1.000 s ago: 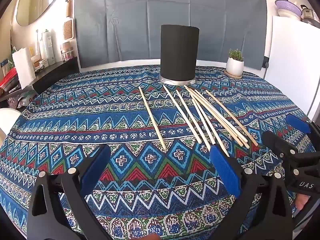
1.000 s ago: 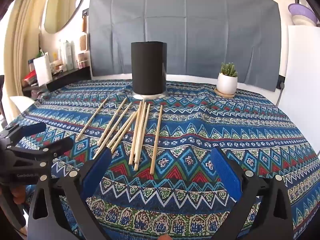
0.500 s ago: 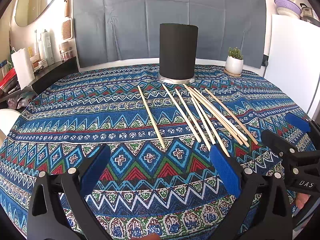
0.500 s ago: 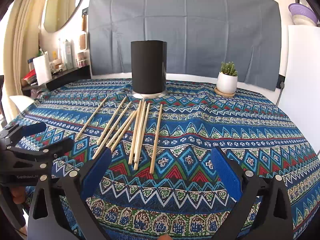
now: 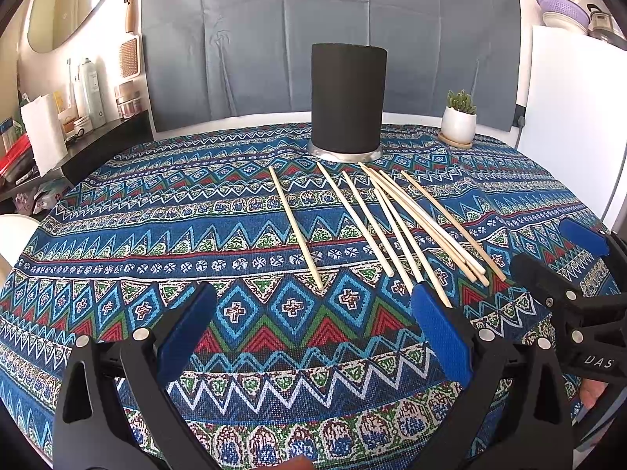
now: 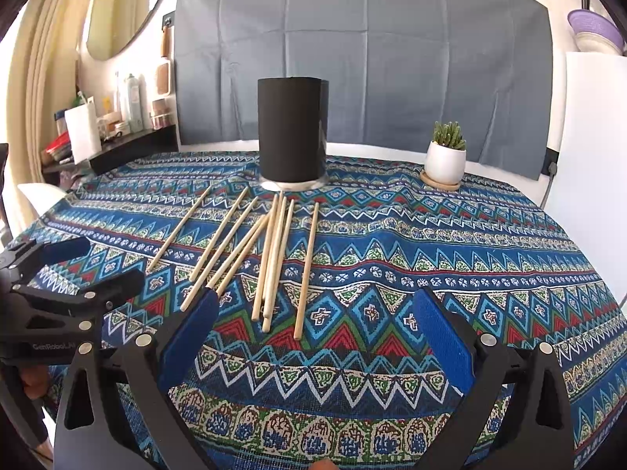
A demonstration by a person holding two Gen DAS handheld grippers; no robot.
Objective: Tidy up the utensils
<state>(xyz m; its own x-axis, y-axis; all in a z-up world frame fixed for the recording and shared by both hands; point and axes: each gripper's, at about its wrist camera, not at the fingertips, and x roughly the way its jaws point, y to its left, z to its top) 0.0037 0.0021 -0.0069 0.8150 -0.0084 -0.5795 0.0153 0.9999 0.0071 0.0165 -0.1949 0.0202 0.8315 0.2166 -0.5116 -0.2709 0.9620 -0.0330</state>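
Wooden sticks [image 5: 395,227]: pale, thin, about eight of them, lying flat on the tablecloth in a loose fan; far ends point toward the holder, near ends spread toward the grippers. One stick [image 5: 296,228] lies apart on the left of the fan in the left wrist view; several in the middle touch or cross.
Holder [image 5: 347,98]: black upright cylinder on a silvery round base, standing at the far middle of the table, just beyond the sticks' far ends; its inside is not visible.
Tablecloth [image 5: 156,235]: woven, blue with red, green and white zigzag and diamond bands, covering the whole table.
Left gripper [image 5: 309,309]: blue-padded fingers spread wide apart, holding nothing, above the cloth just short of the sticks' near ends; its right pad [image 5: 441,337] overlaps the near ends of two sticks in its own view.
Right gripper [image 6: 313,315]: fingers also wide apart and empty, above the cloth; the near ends of the middle sticks lie between its pads in its own view.
Plant pot [image 6: 445,158]: small white pot with a green succulent on a wooden saucer, far right of the table, well apart from the sticks.
Backdrop [image 6: 364,58]: grey creased sheet hanging behind the table.
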